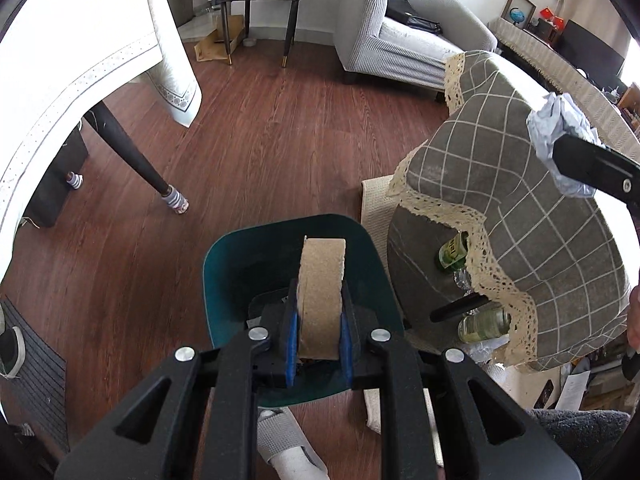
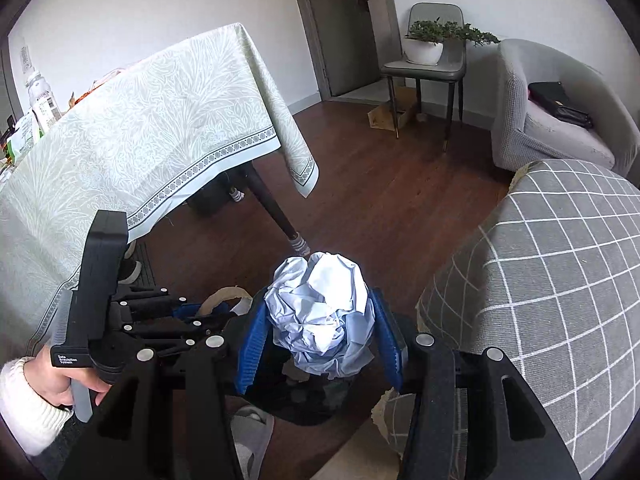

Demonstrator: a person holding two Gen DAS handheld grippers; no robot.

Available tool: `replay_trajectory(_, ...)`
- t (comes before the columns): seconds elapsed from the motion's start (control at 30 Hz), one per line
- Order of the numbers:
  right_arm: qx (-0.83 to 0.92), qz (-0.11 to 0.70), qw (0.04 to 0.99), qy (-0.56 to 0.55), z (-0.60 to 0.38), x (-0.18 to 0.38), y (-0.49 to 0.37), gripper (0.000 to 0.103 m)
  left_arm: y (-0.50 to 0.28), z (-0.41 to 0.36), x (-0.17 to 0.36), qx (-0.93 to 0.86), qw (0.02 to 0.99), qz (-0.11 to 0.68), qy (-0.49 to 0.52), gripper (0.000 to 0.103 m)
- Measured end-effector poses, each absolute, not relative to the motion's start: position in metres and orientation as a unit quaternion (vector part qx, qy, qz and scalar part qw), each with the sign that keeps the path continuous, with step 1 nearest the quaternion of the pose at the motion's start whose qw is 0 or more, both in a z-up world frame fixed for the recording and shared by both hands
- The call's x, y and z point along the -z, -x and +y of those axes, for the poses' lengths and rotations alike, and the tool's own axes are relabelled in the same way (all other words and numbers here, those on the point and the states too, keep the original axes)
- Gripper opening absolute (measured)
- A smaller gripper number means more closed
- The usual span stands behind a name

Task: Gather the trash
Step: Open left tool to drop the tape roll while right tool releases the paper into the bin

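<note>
My left gripper [image 1: 319,312] is shut on a brown cardboard tape roll [image 1: 322,292], held right above a dark teal trash bin [image 1: 224,264] on the wood floor. My right gripper [image 2: 318,320] is shut on a crumpled ball of pale blue-white paper [image 2: 320,308], held over the same dark bin [image 2: 312,400], next to the left gripper [image 2: 172,312]. In the left wrist view the paper ball [image 1: 556,120] and a right finger [image 1: 592,164] show at the upper right, over the grey checked tablecloth [image 1: 520,184].
A low table under the grey checked cloth [image 2: 560,280] stands right of the bin, with bottles [image 1: 452,252] beneath it. A dining table with a pale green cloth [image 2: 140,140] is at the left, its leg [image 1: 132,152] close by. A grey sofa [image 1: 400,36] and a chair [image 2: 432,64] stand behind.
</note>
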State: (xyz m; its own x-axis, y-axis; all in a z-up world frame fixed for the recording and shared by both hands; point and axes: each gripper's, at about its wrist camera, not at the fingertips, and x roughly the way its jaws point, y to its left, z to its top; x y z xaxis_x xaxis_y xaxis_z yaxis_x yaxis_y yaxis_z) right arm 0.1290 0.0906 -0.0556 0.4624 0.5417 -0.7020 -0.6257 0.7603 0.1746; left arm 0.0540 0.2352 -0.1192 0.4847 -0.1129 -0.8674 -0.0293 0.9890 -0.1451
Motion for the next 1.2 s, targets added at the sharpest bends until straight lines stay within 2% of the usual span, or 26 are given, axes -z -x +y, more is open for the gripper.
replay_trajectory(0.3, -0.355, 0.399, 0.843, 0.059, 0.12, 0.066, -0.134, 0.05, -0.048, 0.26, 0.145, 0.016, 0.833, 0.548, 0.079, 0.021)
replay_trajectory(0.4, -0.359, 0.404, 0.84, 0.058, 0.129, 0.07, -0.137, 0.05, -0.047, 0.264, 0.148, 0.015, 0.832, 0.549, 0.081, 0.037)
replay_trajectory(0.5, -0.36, 0.409, 0.837, 0.057, 0.136, 0.074, -0.14, 0.05, -0.043, 0.27, 0.148, 0.013, 0.835, 0.543, 0.083, 0.045)
replay_trajectory(0.8, -0.355, 0.43, 0.828, 0.066, 0.151, 0.09, -0.148, 0.05, -0.037, 0.284, 0.125, 0.011, 0.858, 0.503, 0.102, 0.057)
replay_trajectory(0.93, -0.347, 0.447, 0.822, 0.074, 0.158, 0.104, -0.151, 0.05, -0.037, 0.287, 0.11, 0.004, 0.87, 0.481, 0.106, 0.06)
replay_trajectory(1.2, -0.333, 0.488, 0.801, 0.096, 0.169, 0.137, -0.152, 0.051, -0.033, 0.291, 0.077, 0.001, 0.893, 0.437, 0.112, 0.06)
